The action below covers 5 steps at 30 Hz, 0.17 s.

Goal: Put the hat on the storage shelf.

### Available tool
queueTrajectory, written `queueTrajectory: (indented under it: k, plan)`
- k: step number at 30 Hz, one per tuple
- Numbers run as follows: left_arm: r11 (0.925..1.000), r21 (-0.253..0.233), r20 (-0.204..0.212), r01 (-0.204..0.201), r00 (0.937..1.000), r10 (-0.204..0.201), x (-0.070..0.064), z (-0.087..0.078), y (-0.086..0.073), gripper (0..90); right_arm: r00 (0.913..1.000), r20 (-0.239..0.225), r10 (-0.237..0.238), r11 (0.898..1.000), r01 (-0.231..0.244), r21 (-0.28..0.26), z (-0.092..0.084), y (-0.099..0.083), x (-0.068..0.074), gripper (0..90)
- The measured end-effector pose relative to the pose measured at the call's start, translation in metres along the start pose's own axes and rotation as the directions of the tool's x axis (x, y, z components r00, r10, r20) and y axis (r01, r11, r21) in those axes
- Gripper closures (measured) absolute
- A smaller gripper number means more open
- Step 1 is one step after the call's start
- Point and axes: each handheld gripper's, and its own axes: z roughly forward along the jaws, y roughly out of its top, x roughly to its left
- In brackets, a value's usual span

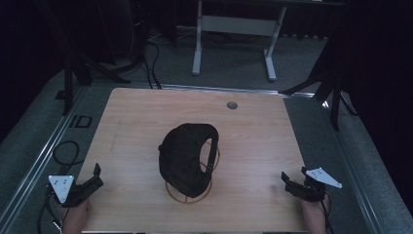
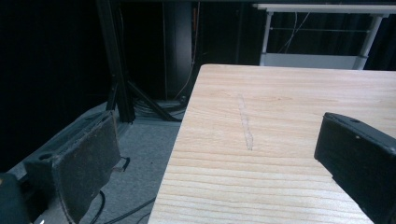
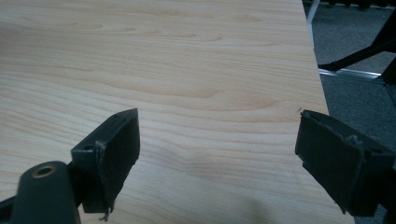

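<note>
A black cap (image 1: 187,156) rests on a round gold wire stand (image 1: 189,193) in the middle of the wooden table (image 1: 146,122). My left gripper (image 1: 92,179) hovers at the table's front left corner, jaws wide apart with nothing between them; in the left gripper view it (image 2: 219,163) straddles the table's left edge. My right gripper (image 1: 291,183) sits at the front right corner, also open and empty; in the right gripper view it (image 3: 219,154) spans bare wood near the right edge.
A round grey grommet (image 1: 232,105) is set in the table's far side. Cables (image 1: 65,152) lie on the grey floor at the left. A white desk frame (image 1: 234,29) and black tripod legs (image 1: 331,87) stand beyond the table.
</note>
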Motion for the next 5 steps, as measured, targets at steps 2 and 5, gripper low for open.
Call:
queueTrajectory:
  k: [2, 5]
  plan:
    - [1.0000, 0.000, 0.000, 0.000, 1.0000, 0.000, 0.0000, 0.0000, 0.0000, 0.6, 1.0000, 0.002, 0.001, 1.000, -0.001, 0.000, 0.0002, -0.0001, -0.0004, 13.9]
    - [1.0000, 0.002, 0.000, 0.000, 1.0000, 0.000, 0.0001, 0.0002, 0.0001, 0.6, 1.0000, 0.005, 0.003, 1.000, -0.003, 0.006, 0.0009, -0.0012, -0.0013, 14.0]
